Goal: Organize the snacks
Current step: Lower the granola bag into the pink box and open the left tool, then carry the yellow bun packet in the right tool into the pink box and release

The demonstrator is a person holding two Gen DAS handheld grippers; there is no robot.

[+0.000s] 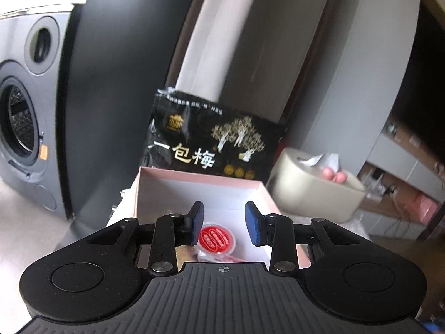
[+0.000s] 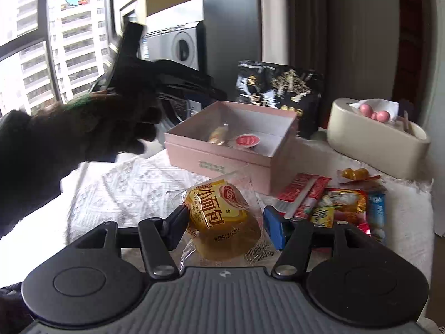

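Right jaws: closed on the small bread packet, pads against both flanks of the yellow wrapper; right gripper low over the cloth-covered surface.
Left jaws: apart, nothing between the pads; left gripper above the pink box, over the red-lidded jelly cup inside.
Bread packet: probably light and soft, crushable under a hard squeeze; film wrapper likely slippery and crinkly, so best held across the plump middle, not by the loose sealed ends.
Pink box: open-topped, stiff card walls, apparently the place for sorted snacks; already holding the jelly cup and a small pale wrapped snack.
Loose snacks: red sachets, noodle-style pack and blue packet in a heap right of the held bread; flat, thin, likely easiest pinched by an edge.
Behind: black plum bag upright beyond the box, tissue holder to the right.
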